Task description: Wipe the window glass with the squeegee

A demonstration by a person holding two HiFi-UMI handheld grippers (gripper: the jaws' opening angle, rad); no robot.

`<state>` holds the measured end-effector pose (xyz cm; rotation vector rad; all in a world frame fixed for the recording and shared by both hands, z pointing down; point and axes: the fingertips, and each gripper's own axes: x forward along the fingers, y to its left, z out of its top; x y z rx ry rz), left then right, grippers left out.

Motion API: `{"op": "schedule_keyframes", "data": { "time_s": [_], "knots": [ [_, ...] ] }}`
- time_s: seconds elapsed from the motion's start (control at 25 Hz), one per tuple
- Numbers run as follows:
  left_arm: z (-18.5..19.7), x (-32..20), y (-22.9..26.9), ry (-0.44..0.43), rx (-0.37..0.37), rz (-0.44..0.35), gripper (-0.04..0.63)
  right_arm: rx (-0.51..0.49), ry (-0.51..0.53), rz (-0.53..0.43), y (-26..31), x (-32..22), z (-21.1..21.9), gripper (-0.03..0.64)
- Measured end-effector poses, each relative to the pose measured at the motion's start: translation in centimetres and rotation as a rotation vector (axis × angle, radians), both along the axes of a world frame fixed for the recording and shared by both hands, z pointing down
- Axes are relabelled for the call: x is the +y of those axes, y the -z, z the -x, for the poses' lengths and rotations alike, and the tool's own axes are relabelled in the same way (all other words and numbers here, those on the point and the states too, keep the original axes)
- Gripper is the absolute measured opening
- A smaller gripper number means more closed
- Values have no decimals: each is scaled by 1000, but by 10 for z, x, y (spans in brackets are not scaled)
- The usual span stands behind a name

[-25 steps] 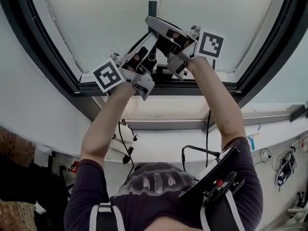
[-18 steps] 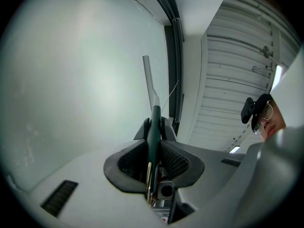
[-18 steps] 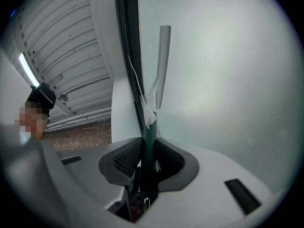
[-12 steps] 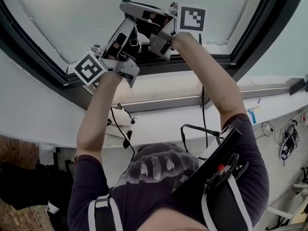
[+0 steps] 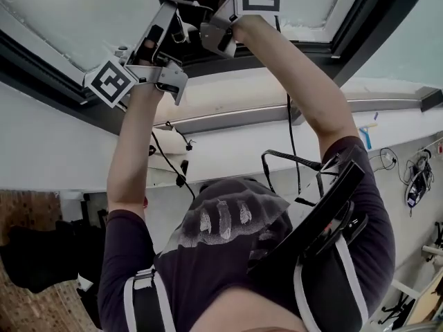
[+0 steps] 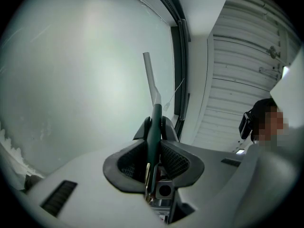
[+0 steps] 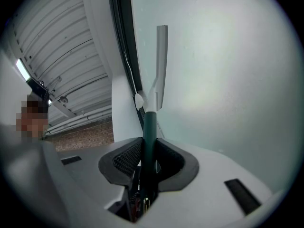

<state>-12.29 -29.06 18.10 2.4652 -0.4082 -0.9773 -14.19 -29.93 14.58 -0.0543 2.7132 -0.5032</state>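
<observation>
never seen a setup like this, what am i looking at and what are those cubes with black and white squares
No robot: a person holds a two-jaw tool in each hand; the marker cubes are parts of those. The head view shows both arms raised to the window glass. The other two pictures come from a camera on each tool. The left gripper and the right gripper are both shut on the green handle of one squeegee, its pale blade before that glass.
</observation>
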Motion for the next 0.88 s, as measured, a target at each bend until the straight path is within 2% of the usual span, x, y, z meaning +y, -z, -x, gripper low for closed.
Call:
{"op": "schedule_keyframes", "data": {
  "time_s": [0.32, 0.64, 0.88],
  "knots": [
    [0, 3, -20, 30, 5, 35, 100, -25, 59, 32, -12, 4, 1, 98],
    [-11, 25, -67, 59, 27, 79, 100, -13, 110, 111, -68, 22, -7, 98],
    [4, 55, -95, 103, 18, 107, 100, -11, 138, 121, -94, 53, 6, 98]
  ]
}}
